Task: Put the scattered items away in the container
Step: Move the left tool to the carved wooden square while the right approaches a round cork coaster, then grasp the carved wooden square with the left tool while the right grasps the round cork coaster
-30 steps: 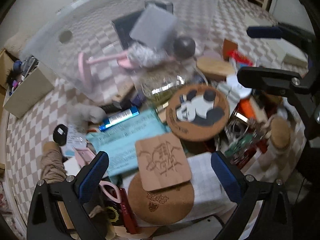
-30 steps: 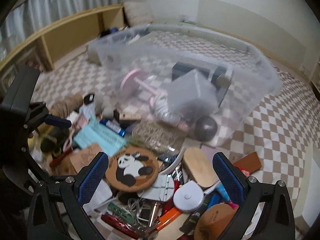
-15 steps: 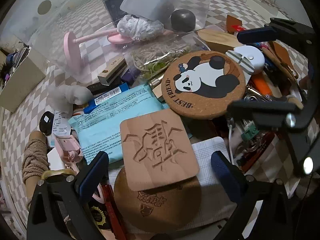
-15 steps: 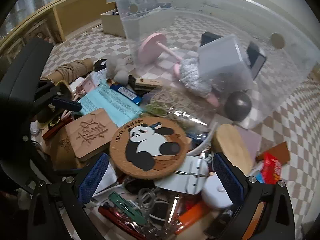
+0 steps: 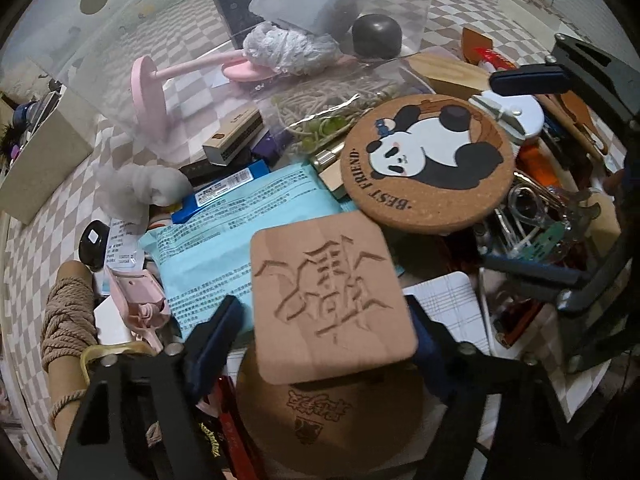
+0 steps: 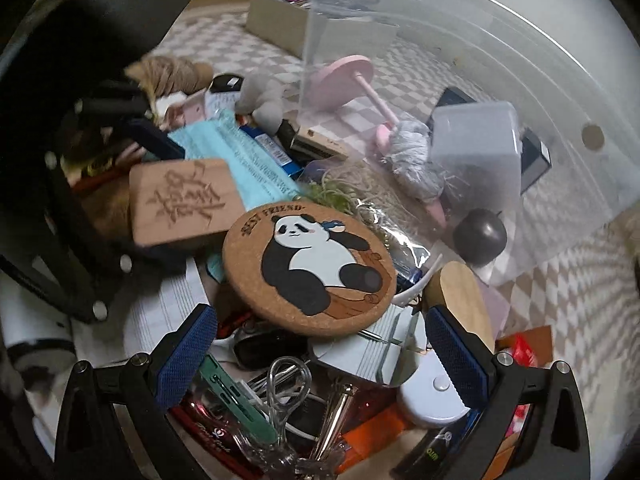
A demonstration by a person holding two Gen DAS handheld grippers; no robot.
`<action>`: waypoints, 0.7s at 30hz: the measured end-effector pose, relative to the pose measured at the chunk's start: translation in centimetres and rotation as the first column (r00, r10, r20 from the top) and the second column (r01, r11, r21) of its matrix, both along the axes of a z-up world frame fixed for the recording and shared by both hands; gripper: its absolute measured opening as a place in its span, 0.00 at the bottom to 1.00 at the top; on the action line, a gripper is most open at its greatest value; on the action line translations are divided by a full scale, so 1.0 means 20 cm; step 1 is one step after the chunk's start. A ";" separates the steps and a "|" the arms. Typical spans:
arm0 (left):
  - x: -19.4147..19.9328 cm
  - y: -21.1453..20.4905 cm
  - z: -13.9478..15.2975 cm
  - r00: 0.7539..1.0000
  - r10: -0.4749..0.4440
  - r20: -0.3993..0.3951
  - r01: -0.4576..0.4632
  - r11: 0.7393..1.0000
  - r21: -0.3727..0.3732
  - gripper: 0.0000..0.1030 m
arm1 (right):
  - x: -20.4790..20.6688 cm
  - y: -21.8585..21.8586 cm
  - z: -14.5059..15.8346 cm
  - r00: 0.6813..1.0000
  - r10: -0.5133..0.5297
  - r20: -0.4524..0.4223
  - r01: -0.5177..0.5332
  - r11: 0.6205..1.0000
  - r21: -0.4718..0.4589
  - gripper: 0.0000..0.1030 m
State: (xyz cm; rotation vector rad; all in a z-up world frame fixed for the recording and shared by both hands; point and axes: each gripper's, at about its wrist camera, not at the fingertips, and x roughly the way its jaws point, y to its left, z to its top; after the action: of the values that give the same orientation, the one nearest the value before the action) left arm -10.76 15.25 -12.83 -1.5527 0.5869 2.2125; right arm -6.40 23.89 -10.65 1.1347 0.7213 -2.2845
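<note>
— Where's the left gripper right now?

— Tipped steeply down over the heap, its jaws closing on the square wooden coaster. The coaster sits between the two blue pads, one at each side edge, but I cannot tell whether they press on it yet.

— How does that coaster lie?

— Flat, carved face up, on top of a round cork coaster. It has no long side to speak of; one corner points toward the panda coaster just beyond it, and the two nearly touch.

— And the right gripper?

— Angled down over the other side of the pile, jaws wide apart and holding nothing. Below them are scissors, a white round case and an orange lighter; the near rim of the panda coaster lies just ahead, between the pads.

— Farther out?

— A light blue packet under the square coaster's far edge, then a roll of twine at the left. Beyond all that stands the clear plastic bin on the checkered floor — already holding a pink stand, a grey tassel, a frosted box and a dark ball.
</note>
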 end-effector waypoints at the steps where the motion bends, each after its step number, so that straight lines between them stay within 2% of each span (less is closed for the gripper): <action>1: 0.00 0.00 0.00 1.000 -0.002 0.002 0.002 1.000 0.003 0.70 | 0.01 -0.01 -0.01 1.000 0.009 -0.012 -0.008 1.000 0.020 1.00; 6: 0.01 0.01 0.01 1.000 -0.007 0.012 0.006 1.000 0.022 0.67 | 0.01 -0.05 -0.01 0.999 0.010 -0.051 -0.006 0.996 0.084 1.00; 10: 0.02 0.00 0.02 1.000 -0.008 0.013 0.007 1.000 0.030 0.67 | -0.02 -0.07 -0.02 0.999 -0.016 -0.030 0.018 0.997 0.075 0.99; 13: 0.02 0.00 0.02 1.000 -0.010 0.014 0.010 0.999 0.037 0.66 | -0.06 -0.06 -0.02 0.997 -0.065 0.038 0.064 0.997 0.032 0.83; 15: 0.03 -0.01 0.02 1.000 -0.011 0.014 0.011 0.999 0.040 0.66 | -0.09 -0.05 -0.03 0.992 -0.095 0.087 0.096 0.995 -0.002 0.79; 20: 0.03 -0.01 0.03 1.000 -0.009 0.016 0.008 0.999 0.049 0.66 | -0.17 0.04 0.05 0.967 -0.190 0.168 0.212 0.970 -0.119 0.42; 21: 0.03 -0.01 0.03 1.000 -0.008 0.017 0.007 0.999 0.050 0.65 | -0.19 0.07 0.06 0.960 -0.208 0.189 0.237 0.961 -0.146 0.39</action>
State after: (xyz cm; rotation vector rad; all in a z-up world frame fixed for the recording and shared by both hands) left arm -10.19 14.95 -12.27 -1.5408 0.5276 2.1894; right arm -10.10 25.36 -9.49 1.3704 0.3424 -2.3398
